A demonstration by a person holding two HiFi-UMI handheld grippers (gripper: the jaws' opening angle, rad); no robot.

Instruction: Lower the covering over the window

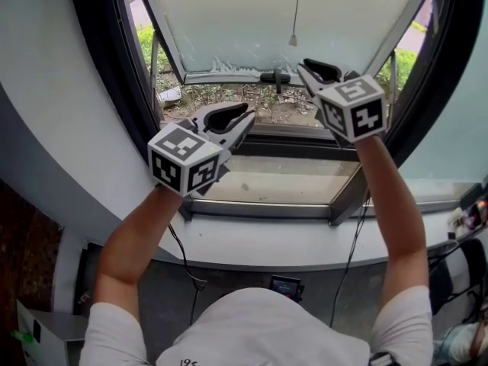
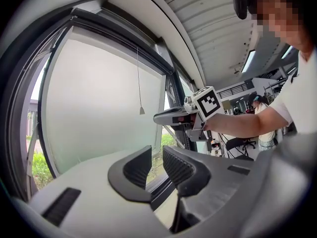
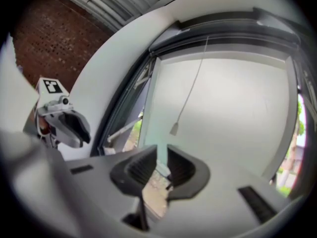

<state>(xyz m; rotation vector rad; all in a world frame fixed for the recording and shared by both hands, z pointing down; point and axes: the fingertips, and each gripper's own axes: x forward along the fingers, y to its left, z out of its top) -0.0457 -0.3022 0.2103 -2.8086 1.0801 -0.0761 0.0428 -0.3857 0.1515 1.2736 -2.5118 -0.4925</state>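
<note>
Your left tongs (image 2: 156, 165) stand narrowly parted and released: window light shows through the slot between the pads, with nothing in it. Right tongs (image 3: 161, 170): same, a thin slot, empty. The blind's lower edge shows beyond that gap, not inside it. Judgement: both are set nearly closed because the target is a thin cord, so little travel is needed to pinch it.

Both point roughly level at the window, your forearms lifted off your body. The left, with its marker cube (image 1: 183, 158), sits lower and nearer the sill (image 1: 274, 239); the right is held higher. Likely reason: the right is the working one and the left is on standby.

Pull cord (image 1: 293, 40): hangs down the face of the blind (image 1: 229, 21). Its small weight is just above and beside the tips of the right tongs, close but apart. No contact in any view.

Blind: pale, translucent, covers the upper part of the window. Its bottom rail (image 1: 229, 75) stops short of the frame's lower edge, and a strip of garden (image 1: 221, 96) is uncovered beneath. So the covering is partly down and the task is not finished.

Next move, by judgement: bring the right tongs onto the cord above the weight, clench, draw downward. Risk: the cord is slim and hangs free, so it may swing off the pads if you nudge it first.
</note>
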